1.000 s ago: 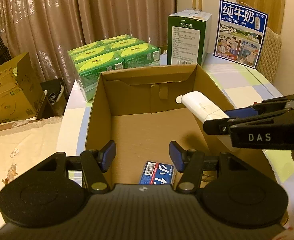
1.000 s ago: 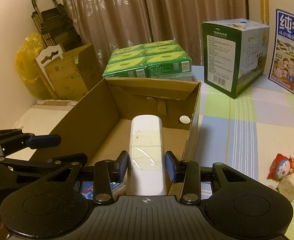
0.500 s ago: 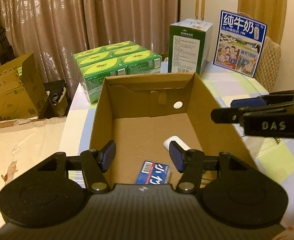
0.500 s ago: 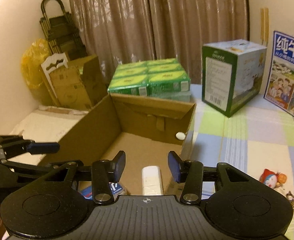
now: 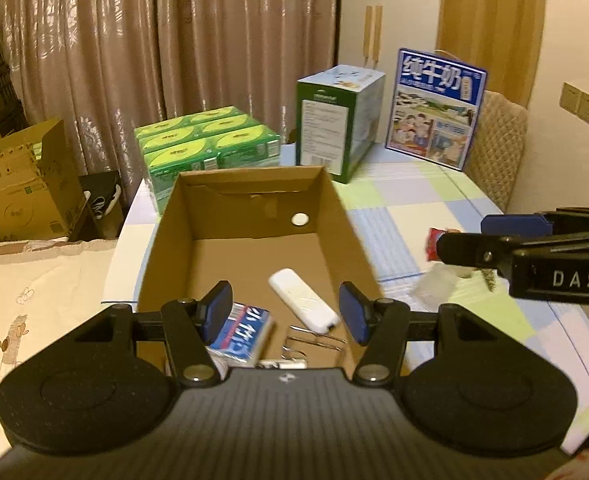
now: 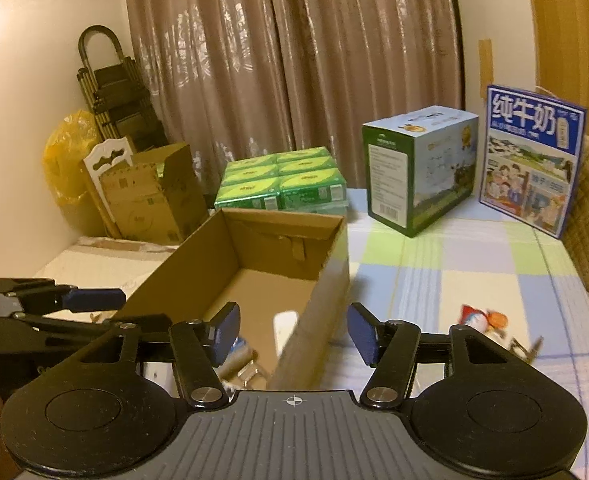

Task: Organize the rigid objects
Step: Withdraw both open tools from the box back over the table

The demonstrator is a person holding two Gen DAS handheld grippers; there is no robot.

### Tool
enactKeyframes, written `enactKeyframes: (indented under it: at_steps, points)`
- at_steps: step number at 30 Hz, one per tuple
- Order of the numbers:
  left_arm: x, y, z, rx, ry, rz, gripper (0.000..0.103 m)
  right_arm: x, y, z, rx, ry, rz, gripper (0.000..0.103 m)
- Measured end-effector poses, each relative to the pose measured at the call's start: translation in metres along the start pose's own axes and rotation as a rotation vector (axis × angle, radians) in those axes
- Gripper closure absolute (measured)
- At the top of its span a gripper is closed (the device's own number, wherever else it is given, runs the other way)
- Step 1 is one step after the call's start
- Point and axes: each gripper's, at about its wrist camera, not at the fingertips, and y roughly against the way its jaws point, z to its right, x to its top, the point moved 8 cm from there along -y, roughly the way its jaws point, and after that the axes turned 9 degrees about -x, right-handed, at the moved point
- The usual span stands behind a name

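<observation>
With both the left gripper (image 5: pixel 285 312) and right gripper (image 6: pixel 293 330) empty, jaws wide, and the white device (image 5: pixel 303 301) lying in the cardboard box (image 5: pixel 344 216), the right gripper, reaching right toward the toy figure (image 6: pixel 480 319) on the tabletop (image 6: pixel 474 256), could clip the box's near wall.

"DAS" on right hand-held gripper (image 5: pixel 460 236), "纯牛奶" on milk carton (image 5: pixel 434 108)

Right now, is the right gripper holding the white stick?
No, the right gripper is open and empty; the white stick lies in the cardboard box.
</observation>
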Motion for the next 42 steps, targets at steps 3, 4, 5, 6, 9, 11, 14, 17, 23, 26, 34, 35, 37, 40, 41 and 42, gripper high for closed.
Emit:
enactKeyframes:
  at_steps: [3,4,5,6,9,11,14,17,23,26,34,35,37,40,41,42]
  points:
    - [-0.004,0.016,0.017,-0.001,-0.018,0.005,0.044,-0.008,0.023,0.006,-0.003,-0.013,0.008,0.043]
    - [-0.005,0.020,0.023,-0.004,-0.019,0.008,0.044,-0.011,0.031,0.008,-0.003,-0.019,0.011,0.043]
    - [-0.007,0.025,0.028,-0.007,-0.018,0.011,0.044,-0.014,0.038,0.010,-0.003,-0.022,0.014,0.042]
    - [-0.009,0.030,0.032,-0.009,-0.015,0.014,0.043,-0.017,0.045,0.013,-0.007,-0.025,0.017,0.041]
    - [-0.013,0.041,0.047,-0.020,-0.013,0.019,0.039,-0.024,0.065,0.023,-0.026,-0.031,0.024,0.037]
    - [-0.016,0.047,0.057,-0.030,-0.013,0.026,0.035,-0.030,0.077,0.032,-0.039,-0.043,0.027,0.035]
    - [-0.022,0.052,0.072,-0.043,-0.036,0.025,0.029,-0.041,0.093,0.046,-0.049,-0.078,0.025,0.031]
    - [-0.026,0.053,0.085,-0.054,-0.061,0.024,0.024,-0.052,0.105,0.061,-0.071,-0.106,0.018,0.028]
    - [-0.037,0.051,0.114,-0.117,-0.087,0.025,0.020,-0.079,0.129,0.092,-0.114,-0.190,-0.002,0.026]
    - [-0.042,0.047,0.126,-0.139,-0.088,0.022,0.017,-0.095,0.139,0.104,-0.140,-0.211,-0.015,0.025]
    - [-0.051,0.030,0.154,-0.176,-0.115,-0.007,0.014,-0.115,0.150,0.133,-0.187,-0.256,-0.036,0.025]
    - [-0.052,0.028,0.158,-0.180,-0.117,-0.011,0.014,-0.115,0.151,0.135,-0.191,-0.261,-0.036,0.025]
    - [-0.054,0.023,0.163,-0.187,-0.117,-0.021,0.014,-0.117,0.152,0.140,-0.197,-0.270,-0.037,0.025]
    - [-0.056,0.017,0.169,-0.194,-0.118,-0.034,0.014,-0.119,0.154,0.147,-0.208,-0.280,-0.035,0.025]
    - [-0.057,0.014,0.171,-0.198,-0.120,-0.040,0.014,-0.120,0.154,0.150,-0.211,-0.284,-0.035,0.025]
    - [-0.058,0.013,0.173,-0.201,-0.122,-0.044,0.014,-0.120,0.154,0.152,-0.215,-0.288,-0.035,0.025]
